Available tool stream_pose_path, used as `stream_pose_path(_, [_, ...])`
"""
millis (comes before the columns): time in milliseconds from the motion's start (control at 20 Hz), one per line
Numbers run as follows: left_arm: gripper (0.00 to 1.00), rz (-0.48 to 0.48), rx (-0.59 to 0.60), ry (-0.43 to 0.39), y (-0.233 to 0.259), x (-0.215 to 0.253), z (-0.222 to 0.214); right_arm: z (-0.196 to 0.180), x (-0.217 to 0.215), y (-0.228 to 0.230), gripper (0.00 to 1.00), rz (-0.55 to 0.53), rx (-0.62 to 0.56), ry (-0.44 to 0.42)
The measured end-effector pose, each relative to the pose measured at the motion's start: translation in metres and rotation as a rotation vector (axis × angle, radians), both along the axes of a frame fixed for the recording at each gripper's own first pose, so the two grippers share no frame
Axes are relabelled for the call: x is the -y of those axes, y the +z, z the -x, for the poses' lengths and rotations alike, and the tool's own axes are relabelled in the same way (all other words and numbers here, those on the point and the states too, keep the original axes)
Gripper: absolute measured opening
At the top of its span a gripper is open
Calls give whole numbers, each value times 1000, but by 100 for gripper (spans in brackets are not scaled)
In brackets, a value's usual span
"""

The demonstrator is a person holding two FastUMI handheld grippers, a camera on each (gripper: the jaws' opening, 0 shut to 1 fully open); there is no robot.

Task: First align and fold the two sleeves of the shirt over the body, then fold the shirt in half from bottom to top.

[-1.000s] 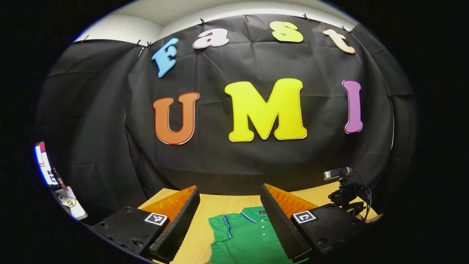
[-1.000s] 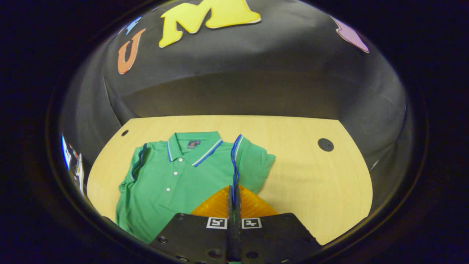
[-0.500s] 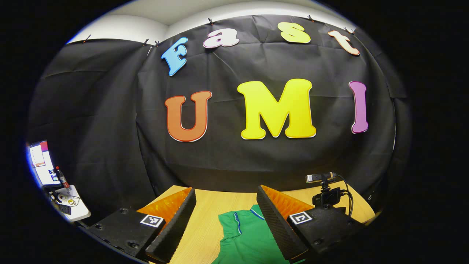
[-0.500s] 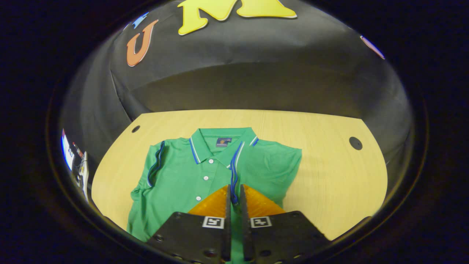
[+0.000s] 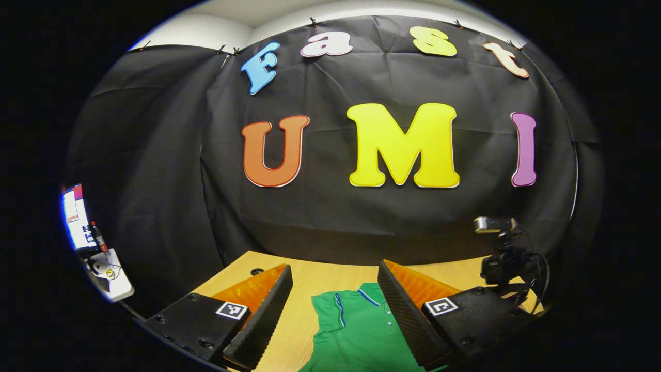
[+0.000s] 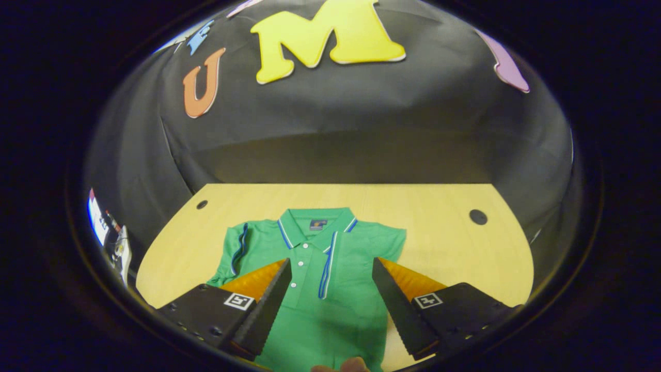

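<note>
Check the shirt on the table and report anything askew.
The green polo shirt lies flat on the table, collar away. Both sleeves are folded in, the right one laid over the placket. Nothing stands out.

Wooden table point(image 6: 444, 232), screen point(image 5: 72, 217) at left, black camera point(image 5: 503, 258) at right.

Bare table point(image 6: 444, 243) lies open to the right of the shirt point(image 6: 330, 289) and along its far edge — room to pass there, broken by 2 round holes, one point(image 6: 478, 216) at right and one point(image 6: 202, 204) at left. The black wall point(image 6: 372, 150) closes off the back. In the left gripper view, a camera on a stand point(image 5: 503, 253) with trailing cables rises at the table's right end, blocking that side.
</note>
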State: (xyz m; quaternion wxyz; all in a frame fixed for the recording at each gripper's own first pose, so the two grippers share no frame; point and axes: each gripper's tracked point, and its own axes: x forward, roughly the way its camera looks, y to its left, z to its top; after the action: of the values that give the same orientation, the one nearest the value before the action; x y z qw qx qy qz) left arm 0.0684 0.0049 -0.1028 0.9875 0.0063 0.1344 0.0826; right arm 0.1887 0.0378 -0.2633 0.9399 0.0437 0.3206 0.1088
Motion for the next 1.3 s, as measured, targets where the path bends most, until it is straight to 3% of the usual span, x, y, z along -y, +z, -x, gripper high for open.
stream_pose_path(200, [100,-43,-50,-86,-48,-8,-25,43,33,56,96,50,101,-78])
stream_pose_path(250, [100,-33,-77,-103,-67,-9,-31,57,40,68,92,68,123,-93])
stream_pose_path(450, [100,20,-198,-138,-140,-9,-48,109,67,107,96,122,186,-164])
stream_pose_path(600, [100,45,-282,-145,-186,-8,-57,139,85,121,92,156,201,-214])
stream_pose_path(850, [100,61,-388,-128,-246,-17,-73,163,105,123,96,206,188,-268])
stream_pose_path(1150, [100,53,-466,-155,-298,-14,-87,172,109,104,95,235,131,-270])
stream_pose_path(1300, [94,41,-480,-145,-308,-23,-93,172,109,91,96,230,92,-271])
